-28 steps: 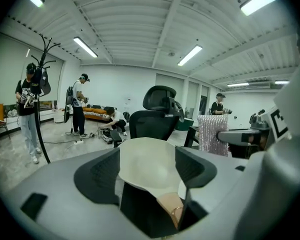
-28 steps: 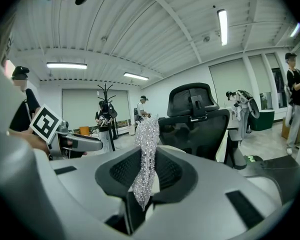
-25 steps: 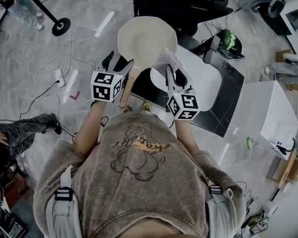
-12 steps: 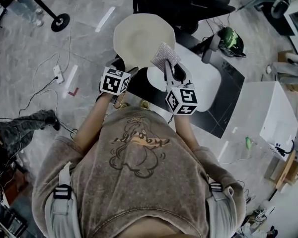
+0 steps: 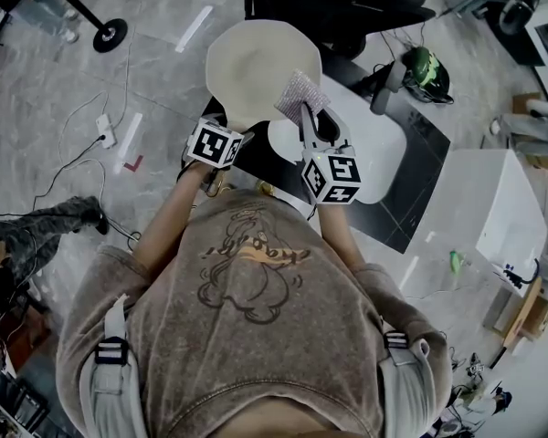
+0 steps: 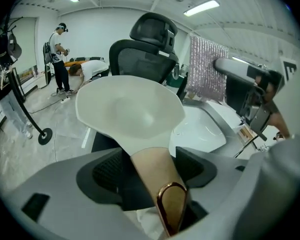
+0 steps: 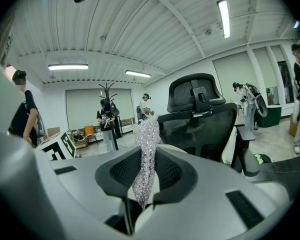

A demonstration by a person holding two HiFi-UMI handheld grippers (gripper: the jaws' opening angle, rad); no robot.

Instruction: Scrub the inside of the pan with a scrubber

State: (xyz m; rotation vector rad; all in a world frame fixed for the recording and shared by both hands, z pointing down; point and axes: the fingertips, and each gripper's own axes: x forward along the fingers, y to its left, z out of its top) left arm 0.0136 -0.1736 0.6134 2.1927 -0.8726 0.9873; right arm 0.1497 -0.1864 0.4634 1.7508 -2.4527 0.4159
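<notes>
A cream pan (image 5: pixel 260 67) is held up in the air by its tan handle (image 6: pixel 157 174), with my left gripper (image 5: pixel 234 128) shut on that handle. In the left gripper view the pan's bowl (image 6: pixel 130 111) faces up and away from me, and the handle runs back between the jaws of the left gripper (image 6: pixel 150 173). My right gripper (image 5: pixel 308 119) is shut on a sparkly silver scrubber (image 5: pixel 300 97), which hangs just beside the pan's right rim. The scrubber (image 7: pixel 146 156) stands upright between the jaws of the right gripper (image 7: pixel 145 176). Whether scrubber and pan touch is unclear.
Below the grippers a white basin-shaped tray (image 5: pixel 370 153) lies on a black mat (image 5: pixel 420 190). A black office chair (image 5: pixel 338 7) stands just beyond the pan. A white box (image 5: pixel 493 208) is at the right, cables and a power strip (image 5: pixel 105 133) at the left.
My left gripper has carried the pan up and to the right, closer to the right gripper. The scrubber has shifted slightly left toward the pan's rim.
</notes>
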